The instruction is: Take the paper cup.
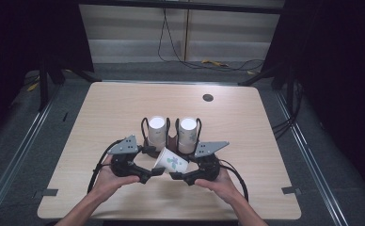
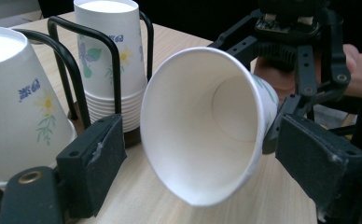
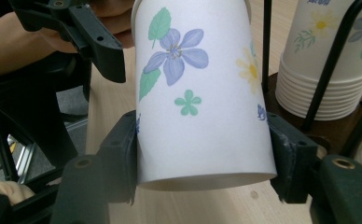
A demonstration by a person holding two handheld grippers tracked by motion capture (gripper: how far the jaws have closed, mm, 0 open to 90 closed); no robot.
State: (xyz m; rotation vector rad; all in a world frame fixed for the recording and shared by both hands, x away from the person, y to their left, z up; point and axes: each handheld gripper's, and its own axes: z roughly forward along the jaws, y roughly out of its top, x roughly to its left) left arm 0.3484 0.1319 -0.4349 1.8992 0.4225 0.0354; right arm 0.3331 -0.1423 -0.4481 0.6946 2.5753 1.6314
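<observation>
1 paper cup (image 3: 202,98) in right gripper (image 3: 202,154)

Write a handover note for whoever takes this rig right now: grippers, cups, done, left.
Left gripper: open, jaws either side of the loose cup's rim, pads not pressing.
Right gripper: shut on the loose paper cup near its base, carrying it on its side between the hands, mouth toward the left gripper.
Two upside-down cup stacks, left stack and right stack, stand in the black wire holder mid-table.
Done: one cup is out and held by the right gripper alone.
Left: probably placing this cup; where it goes, I can't tell.
</observation>
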